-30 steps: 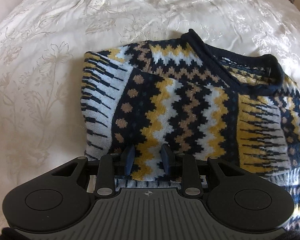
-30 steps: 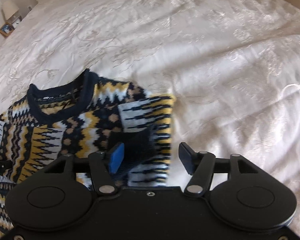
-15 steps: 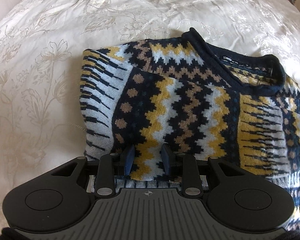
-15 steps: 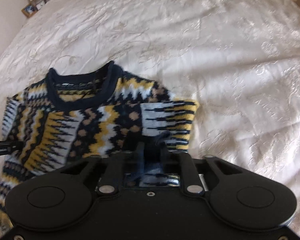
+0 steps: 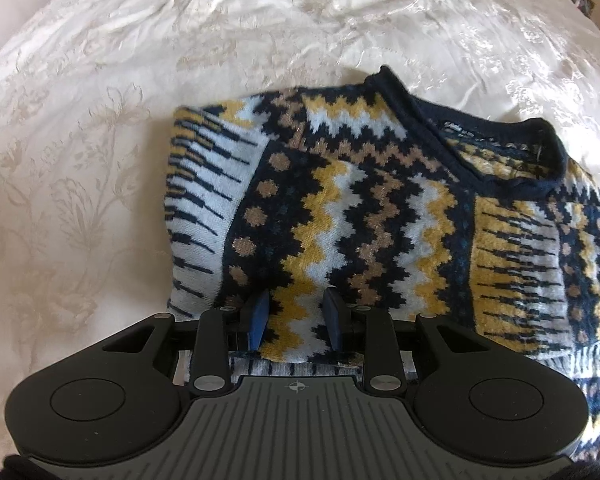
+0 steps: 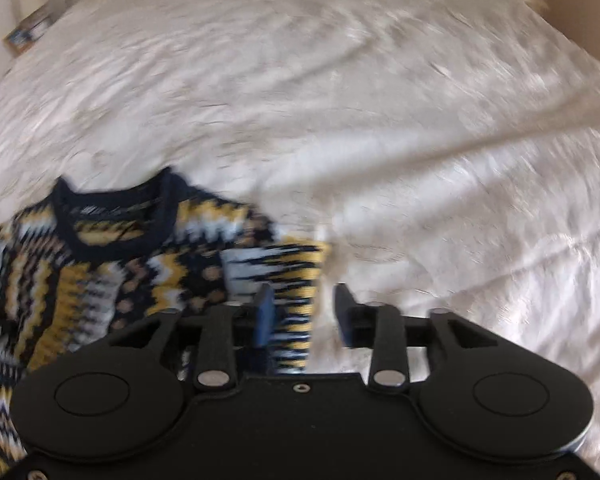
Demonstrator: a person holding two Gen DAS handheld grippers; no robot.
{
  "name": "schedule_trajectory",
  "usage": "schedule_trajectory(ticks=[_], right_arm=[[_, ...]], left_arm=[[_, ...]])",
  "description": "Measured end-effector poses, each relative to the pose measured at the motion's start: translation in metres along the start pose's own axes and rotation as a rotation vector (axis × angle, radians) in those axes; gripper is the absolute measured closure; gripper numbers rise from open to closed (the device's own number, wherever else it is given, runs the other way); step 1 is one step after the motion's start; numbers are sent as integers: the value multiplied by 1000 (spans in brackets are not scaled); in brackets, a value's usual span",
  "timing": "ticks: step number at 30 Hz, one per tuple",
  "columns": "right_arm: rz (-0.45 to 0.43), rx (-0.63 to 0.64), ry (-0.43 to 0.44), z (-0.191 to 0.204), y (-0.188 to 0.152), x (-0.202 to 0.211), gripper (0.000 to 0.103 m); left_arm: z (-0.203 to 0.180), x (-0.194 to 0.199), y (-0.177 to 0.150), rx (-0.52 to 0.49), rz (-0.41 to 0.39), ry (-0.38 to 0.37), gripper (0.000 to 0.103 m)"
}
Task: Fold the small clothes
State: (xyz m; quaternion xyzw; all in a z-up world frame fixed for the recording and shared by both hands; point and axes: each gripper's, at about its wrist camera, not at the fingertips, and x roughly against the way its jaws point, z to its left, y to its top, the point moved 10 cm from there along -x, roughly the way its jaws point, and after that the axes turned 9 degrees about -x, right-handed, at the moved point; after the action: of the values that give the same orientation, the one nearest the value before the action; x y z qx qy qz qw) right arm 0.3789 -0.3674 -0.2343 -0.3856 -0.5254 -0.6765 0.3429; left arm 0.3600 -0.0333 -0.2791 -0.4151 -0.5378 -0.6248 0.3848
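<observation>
Now opening: right tongs [image 6: 304, 312], just released from the sleeve [image 6: 276, 280], folded onto sweater [image 5: 380, 220] on bed [image 5: 80, 160]. Left tongs [image 5: 296, 316] still gripping folded edge. Next fold possible.

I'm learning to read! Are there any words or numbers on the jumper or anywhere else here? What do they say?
Neck label inside the collar of the jumper: pale print, too small to read.
Round mark on the left gripper: a crosshair symbol, no letters.
Framed picture beside the bed: too blurred to read.
Nothing else carries words or numbers.
</observation>
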Motion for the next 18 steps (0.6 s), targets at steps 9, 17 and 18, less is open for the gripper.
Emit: schedule_trajectory(ticks=[9,17,18], right_arm=[[56,195,139,87,-35,-23,21],[103,247,69,80,-51,-64,3],[105,246,71,78,-51,-63,2]], left_arm=[[-12,0,18,-54,-57,-15,64],[9,-23,15,-43,-64,-45,55],[7,-23,15,-57,-66,-42,54]])
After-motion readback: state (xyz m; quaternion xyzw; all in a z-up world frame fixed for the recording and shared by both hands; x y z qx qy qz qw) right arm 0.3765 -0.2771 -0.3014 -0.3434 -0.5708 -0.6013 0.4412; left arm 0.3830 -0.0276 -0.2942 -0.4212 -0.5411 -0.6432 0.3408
